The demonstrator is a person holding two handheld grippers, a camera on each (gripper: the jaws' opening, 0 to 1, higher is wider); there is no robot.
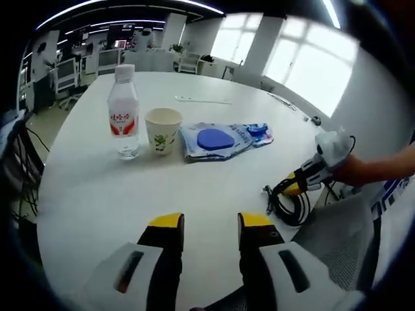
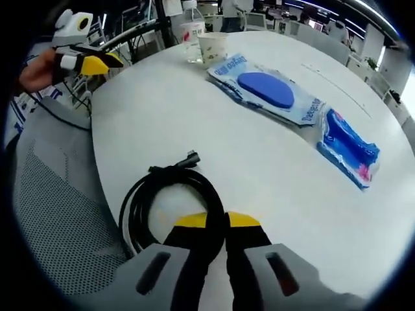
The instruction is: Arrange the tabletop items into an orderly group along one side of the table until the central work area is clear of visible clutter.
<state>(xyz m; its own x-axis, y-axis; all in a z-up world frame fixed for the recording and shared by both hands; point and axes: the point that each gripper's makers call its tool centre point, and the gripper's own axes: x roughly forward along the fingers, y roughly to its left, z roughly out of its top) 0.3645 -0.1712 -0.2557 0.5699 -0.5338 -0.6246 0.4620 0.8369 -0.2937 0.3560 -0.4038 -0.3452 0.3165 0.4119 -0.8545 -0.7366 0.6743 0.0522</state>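
Glossy black coiled cable (image 2: pixel 165 197), pinched

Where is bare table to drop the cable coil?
Bare table lies between the left gripper and the bottle, paper cup and blue packet row. Crowded: that row, and the edge where the right gripper pinches the cable coil.

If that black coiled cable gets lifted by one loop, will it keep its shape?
Probably not. The black cable is a loose coil with no tie visible, so the loops would likely sag and spread. Its plug end already sticks out and may dangle. It looks light.
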